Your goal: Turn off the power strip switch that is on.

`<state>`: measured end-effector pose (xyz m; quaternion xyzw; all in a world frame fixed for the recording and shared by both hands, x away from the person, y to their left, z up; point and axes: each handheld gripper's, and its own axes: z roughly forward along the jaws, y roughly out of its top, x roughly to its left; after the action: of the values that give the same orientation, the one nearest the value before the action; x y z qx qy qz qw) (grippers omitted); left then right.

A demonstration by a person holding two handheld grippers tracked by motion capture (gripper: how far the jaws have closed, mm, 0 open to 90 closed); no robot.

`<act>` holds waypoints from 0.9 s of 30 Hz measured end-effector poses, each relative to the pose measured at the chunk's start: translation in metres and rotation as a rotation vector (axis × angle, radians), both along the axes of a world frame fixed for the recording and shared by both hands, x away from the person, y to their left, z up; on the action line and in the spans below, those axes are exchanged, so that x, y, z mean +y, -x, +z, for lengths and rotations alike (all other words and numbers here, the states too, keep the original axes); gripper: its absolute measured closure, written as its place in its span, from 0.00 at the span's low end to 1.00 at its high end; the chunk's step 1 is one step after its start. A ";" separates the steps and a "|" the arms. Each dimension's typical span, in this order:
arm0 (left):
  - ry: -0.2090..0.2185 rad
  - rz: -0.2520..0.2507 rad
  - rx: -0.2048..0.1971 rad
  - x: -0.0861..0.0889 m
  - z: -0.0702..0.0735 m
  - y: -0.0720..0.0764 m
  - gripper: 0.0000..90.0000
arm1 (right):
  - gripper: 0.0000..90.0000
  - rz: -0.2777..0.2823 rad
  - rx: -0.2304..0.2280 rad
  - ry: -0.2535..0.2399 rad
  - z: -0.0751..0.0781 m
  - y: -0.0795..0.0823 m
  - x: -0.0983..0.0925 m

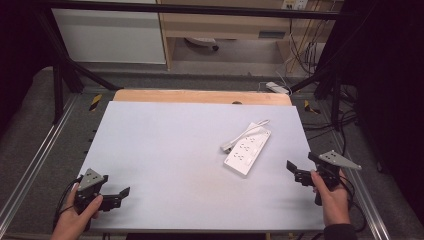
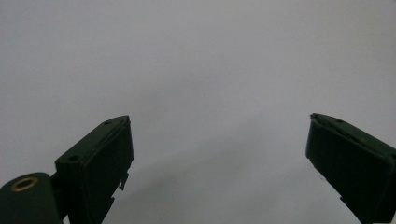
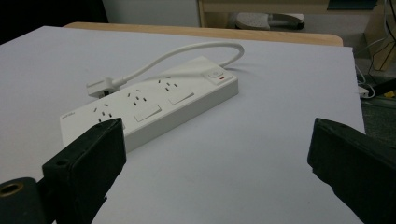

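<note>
We're at the approach step: white power strip [image 1: 248, 148] lies flat on the table [image 1: 165, 165], right gripper [image 1: 300, 169] just beside it, left gripper [image 1: 117, 195] well apart, both wide, empty. Next: close in.

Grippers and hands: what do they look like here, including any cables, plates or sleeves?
Both the left gripper and the right gripper are black two-jaw tools, each topped by a grey three-cornered plate with small holes. The jaws are blocky black pads, and a brass-coloured ring shows near each gripper's base. Black cables trail from both. The right hand shows a dark sleeve at the wrist.
</note>
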<state>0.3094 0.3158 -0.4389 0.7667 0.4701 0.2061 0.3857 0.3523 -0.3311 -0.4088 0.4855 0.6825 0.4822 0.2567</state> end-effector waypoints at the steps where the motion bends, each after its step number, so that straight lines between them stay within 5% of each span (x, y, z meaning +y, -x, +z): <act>1: 0.000 0.000 0.000 0.000 0.000 0.000 0.09 | 0.05 0.002 0.003 0.000 -0.001 0.001 0.000; 12: -0.003 -0.002 -0.002 0.000 0.000 0.000 0.09 | 0.05 0.019 0.015 -0.010 -0.019 0.002 0.007; 27: -0.007 -0.006 -0.008 -0.001 0.000 0.000 0.09 | 0.04 0.104 0.066 0.055 -0.043 -0.008 0.038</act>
<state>0.3091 0.3152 -0.4387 0.7684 0.4657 0.2096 0.3856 0.3600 -0.2931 -0.4514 0.4577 0.7278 0.4599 0.2218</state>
